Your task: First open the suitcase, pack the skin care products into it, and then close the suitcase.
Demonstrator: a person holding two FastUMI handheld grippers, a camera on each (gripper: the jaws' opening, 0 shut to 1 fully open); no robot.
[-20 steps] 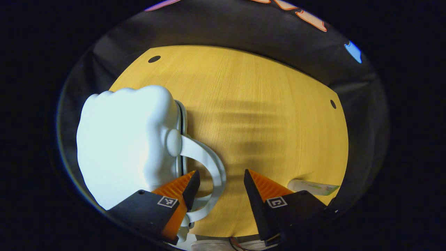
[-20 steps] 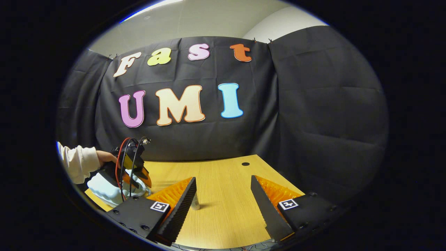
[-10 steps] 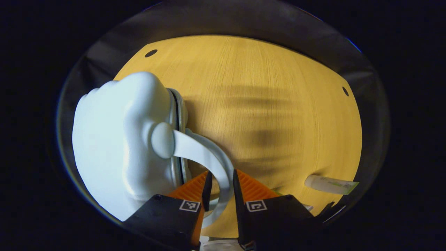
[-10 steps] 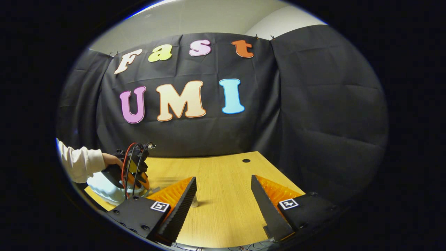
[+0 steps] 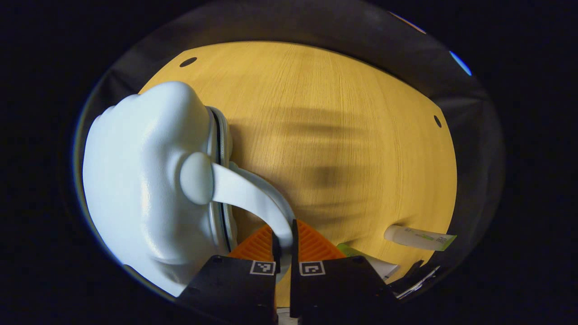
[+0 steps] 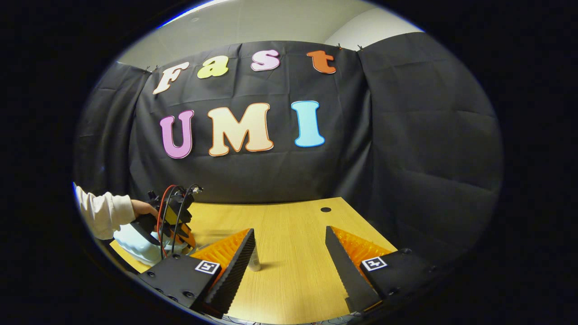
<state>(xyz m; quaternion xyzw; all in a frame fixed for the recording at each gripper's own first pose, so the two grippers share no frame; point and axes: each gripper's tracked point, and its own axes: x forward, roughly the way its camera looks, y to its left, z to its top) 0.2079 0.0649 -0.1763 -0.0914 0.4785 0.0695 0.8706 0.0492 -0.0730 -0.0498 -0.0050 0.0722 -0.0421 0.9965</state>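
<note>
Pale blue suitcase (image 5: 144, 180), cloud-shaped hard shell, lying shut on the wooden table (image 5: 343, 135) at the left of the left gripper view; zip seam along its right edge. Curved handle (image 5: 253, 198) arching from a round boss on the shell toward the near edge. Left gripper (image 5: 284, 246) closed on that handle, both fingers pressed against the strap with next to no gap. To the right, near the table's near edge: a white tube with a green end (image 5: 417, 238), lying flat, and a second flat green-and-white pack (image 5: 370, 262), partly hidden behind the gripper body. Two dark round holes in the tabletop toward the far corners.

In the right gripper view, right gripper (image 6: 289, 253) held above the table with fingers spread wide, nothing between them. A small upright bottle (image 6: 255, 259) just beyond its left finger, standing on the table. Far left: a hand in a white sleeve (image 6: 101, 214) holding the left gripper (image 6: 174, 221) over the suitcase (image 6: 135, 241).
</note>
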